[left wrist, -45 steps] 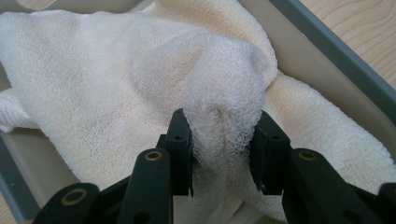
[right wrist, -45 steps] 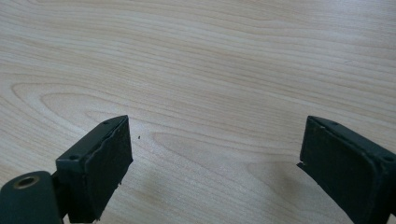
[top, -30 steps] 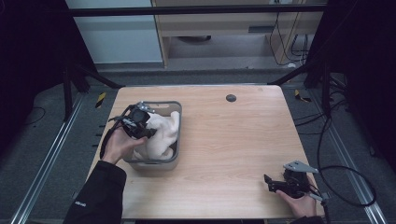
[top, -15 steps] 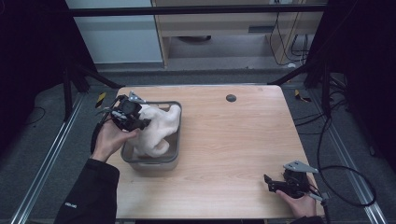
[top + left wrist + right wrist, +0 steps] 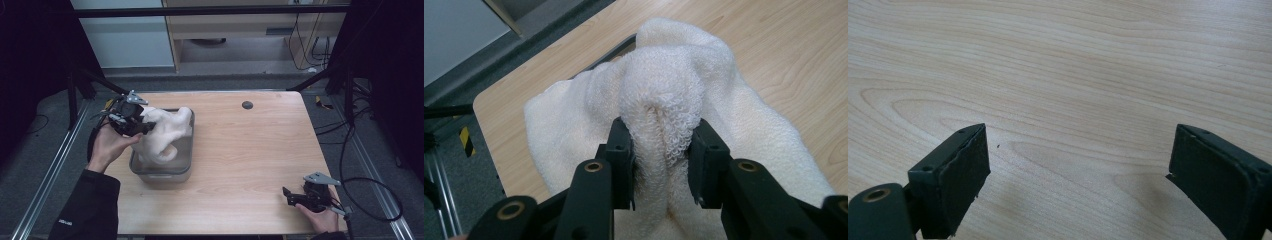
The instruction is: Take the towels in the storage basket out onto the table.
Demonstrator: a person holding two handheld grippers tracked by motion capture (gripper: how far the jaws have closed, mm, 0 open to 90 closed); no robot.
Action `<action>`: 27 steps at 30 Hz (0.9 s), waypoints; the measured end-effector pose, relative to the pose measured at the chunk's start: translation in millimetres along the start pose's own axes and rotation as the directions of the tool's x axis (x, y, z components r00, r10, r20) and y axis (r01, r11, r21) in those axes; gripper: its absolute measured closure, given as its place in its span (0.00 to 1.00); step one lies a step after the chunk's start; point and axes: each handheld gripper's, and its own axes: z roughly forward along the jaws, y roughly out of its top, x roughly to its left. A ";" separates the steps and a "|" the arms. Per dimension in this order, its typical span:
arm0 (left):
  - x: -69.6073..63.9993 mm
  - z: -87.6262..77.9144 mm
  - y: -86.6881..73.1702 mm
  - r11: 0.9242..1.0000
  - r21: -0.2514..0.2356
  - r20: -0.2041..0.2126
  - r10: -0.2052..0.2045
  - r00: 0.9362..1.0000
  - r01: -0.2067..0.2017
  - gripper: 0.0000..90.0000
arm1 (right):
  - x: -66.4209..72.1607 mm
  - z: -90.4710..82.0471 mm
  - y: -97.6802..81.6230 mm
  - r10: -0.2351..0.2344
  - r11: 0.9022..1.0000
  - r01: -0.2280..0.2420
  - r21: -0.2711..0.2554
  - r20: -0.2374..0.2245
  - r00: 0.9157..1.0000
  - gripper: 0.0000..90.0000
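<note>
A cream terry towel (image 5: 162, 134) rises out of a grey metal tray (image 5: 184, 170) at the table's left. My left gripper (image 5: 142, 128) is shut on a bunched fold of the towel (image 5: 664, 112), holding it up above the tray, with the rest hanging down into it. In the left gripper view the black pads (image 5: 621, 150) squeeze the fold from both sides. My right gripper (image 5: 289, 196) lies low at the table's near right corner, jaws wide apart with only bare wood between them (image 5: 1075, 165).
A small dark round hole (image 5: 247, 105) sits near the table's far edge. A light wooden table (image 5: 250, 150) spreads between the tray and the right hand. Black cable (image 5: 370, 195) loops off the right side. Metal frame rails (image 5: 45, 175) run along the left.
My left gripper has risen and drifted left toward the tray's far left corner, pulling the towel up taller out of the tray. The right gripper has stayed put.
</note>
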 end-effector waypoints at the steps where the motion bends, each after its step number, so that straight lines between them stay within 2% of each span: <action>1: -0.1 -2.1 0.4 1.000 0.001 0.003 0.002 1.000 -0.002 0.74 | 0.0 -0.1 0.0 0.000 1.000 0.000 0.000 0.000 1.000 0.10; 9: -3.7 -19.5 5.8 0.999 -0.033 0.009 0.015 1.000 -0.015 0.74 | 0.1 -0.1 0.0 0.000 1.000 0.000 -0.001 0.000 1.000 0.10; 15: -10.2 -32.9 12.6 0.997 -0.059 0.017 0.041 0.999 -0.040 0.74 | 0.5 -0.6 0.2 0.006 1.000 -0.006 0.001 -0.003 1.000 0.10; 27: -27.7 -47.8 28.5 0.993 -0.073 0.031 0.097 0.995 -0.094 0.75 | 0.6 -0.2 0.1 -0.002 1.000 0.002 -0.001 -0.002 1.000 0.11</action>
